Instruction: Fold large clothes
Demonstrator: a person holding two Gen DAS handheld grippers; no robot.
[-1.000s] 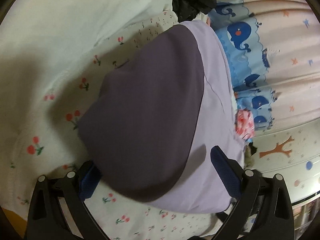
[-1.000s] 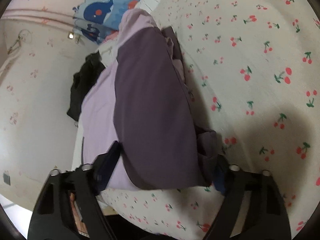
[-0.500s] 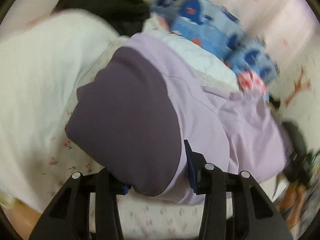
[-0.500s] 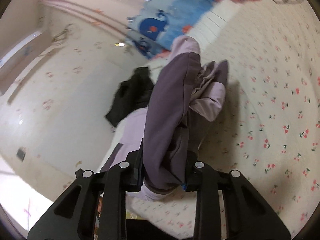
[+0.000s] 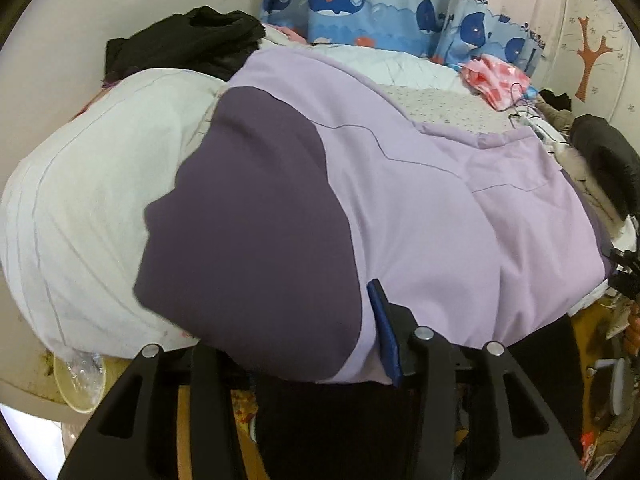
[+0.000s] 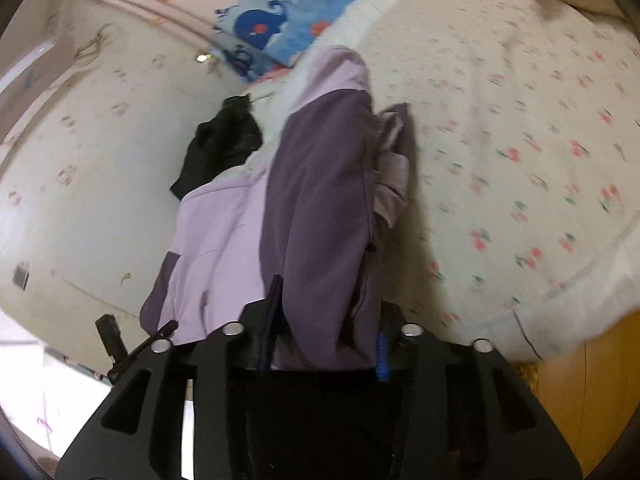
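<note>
- A two-tone purple garment (image 5: pixel 400 208) is spread over the bed (image 6: pixel 520 128), near a black garment (image 5: pixel 188 44).
- One edge is clamped by the left gripper (image 5: pixel 288 344), whose fingers have just eased slightly.
- A bunched edge is clamped by the right gripper (image 6: pixel 326 332), its fingers likewise just eased.

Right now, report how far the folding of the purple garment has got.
Done: little that shows, since the purple garment lies spread over the bed. In hand: left gripper and right gripper each clamp an edge. Left: the folds themselves.
</note>
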